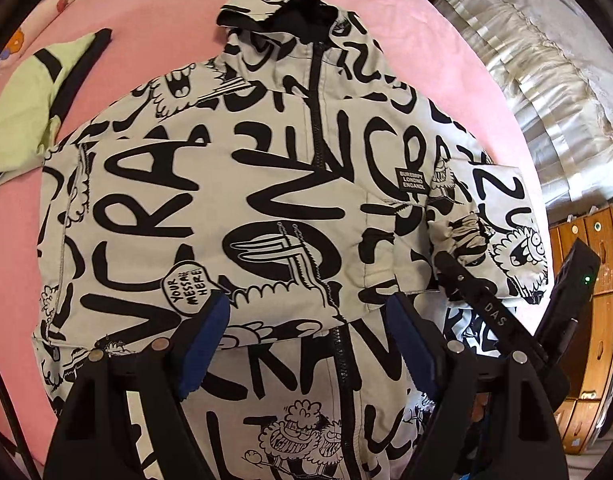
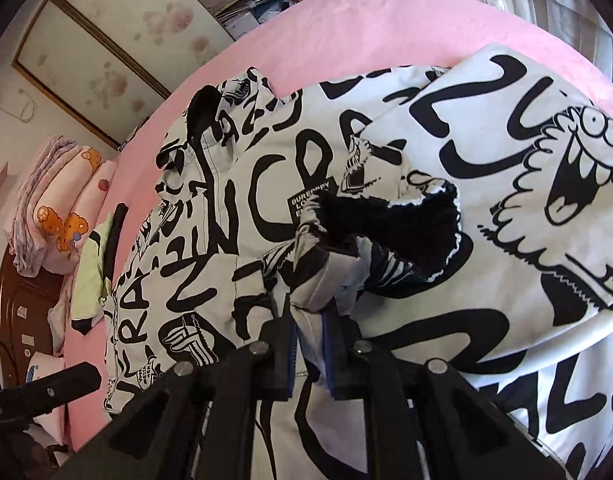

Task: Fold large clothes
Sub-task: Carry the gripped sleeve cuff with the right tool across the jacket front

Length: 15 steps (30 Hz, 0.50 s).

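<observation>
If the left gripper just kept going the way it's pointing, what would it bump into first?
Most likely the jacket. The left gripper is open, pointing steeply down over the jacket's front, near the zipper. Nothing shows between its fingers and the fabric, though how far above it hangs is hard to judge.

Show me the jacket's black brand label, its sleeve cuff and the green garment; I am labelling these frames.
brand label (image 1: 411, 179): left wrist view, centre of the black patch.
sleeve cuff (image 2: 410, 224): right wrist view, its dark lining.
green garment (image 1: 30, 104): left wrist view, its pale green cloth.
</observation>
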Each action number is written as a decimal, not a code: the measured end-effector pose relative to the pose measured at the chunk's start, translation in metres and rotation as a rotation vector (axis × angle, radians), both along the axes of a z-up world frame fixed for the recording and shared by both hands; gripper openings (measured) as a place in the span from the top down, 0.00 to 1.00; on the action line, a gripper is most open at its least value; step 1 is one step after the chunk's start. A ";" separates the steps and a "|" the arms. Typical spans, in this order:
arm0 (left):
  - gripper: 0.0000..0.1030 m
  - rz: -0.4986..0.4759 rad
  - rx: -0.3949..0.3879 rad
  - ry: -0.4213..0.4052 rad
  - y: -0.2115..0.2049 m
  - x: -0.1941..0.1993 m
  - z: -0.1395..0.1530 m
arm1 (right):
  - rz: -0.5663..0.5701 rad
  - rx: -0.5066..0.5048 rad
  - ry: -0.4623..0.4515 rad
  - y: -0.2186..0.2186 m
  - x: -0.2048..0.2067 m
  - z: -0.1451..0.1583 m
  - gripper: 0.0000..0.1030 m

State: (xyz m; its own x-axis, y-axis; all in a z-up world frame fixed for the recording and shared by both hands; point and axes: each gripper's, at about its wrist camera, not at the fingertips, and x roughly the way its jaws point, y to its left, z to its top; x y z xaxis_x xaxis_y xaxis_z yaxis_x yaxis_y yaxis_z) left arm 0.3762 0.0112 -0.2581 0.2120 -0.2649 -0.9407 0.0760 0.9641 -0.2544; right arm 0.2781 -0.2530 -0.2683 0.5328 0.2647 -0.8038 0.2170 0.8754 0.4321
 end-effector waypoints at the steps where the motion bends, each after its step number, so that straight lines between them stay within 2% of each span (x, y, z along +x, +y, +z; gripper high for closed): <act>1: 0.22 -0.015 0.006 -0.002 -0.005 0.001 0.000 | -0.002 -0.002 0.013 0.000 -0.001 -0.002 0.87; 6: 0.20 -0.073 0.018 -0.025 -0.028 0.006 0.005 | 0.007 0.015 0.042 -0.003 -0.004 -0.002 0.86; 9: 0.20 -0.108 0.013 -0.036 -0.044 0.009 0.009 | 0.037 0.043 0.065 -0.006 -0.007 -0.003 0.79; 15: 0.19 -0.211 0.056 -0.057 -0.088 0.006 0.010 | 0.111 0.061 0.100 -0.018 -0.030 0.006 0.75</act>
State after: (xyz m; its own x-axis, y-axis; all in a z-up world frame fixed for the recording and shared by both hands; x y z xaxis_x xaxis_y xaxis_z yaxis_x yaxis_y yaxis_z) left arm 0.3817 -0.0768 -0.2478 0.2106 -0.2565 -0.9433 0.2905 0.9378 -0.1902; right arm 0.2479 -0.2712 -0.2619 0.4162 0.3675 -0.8317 0.1652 0.8689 0.4666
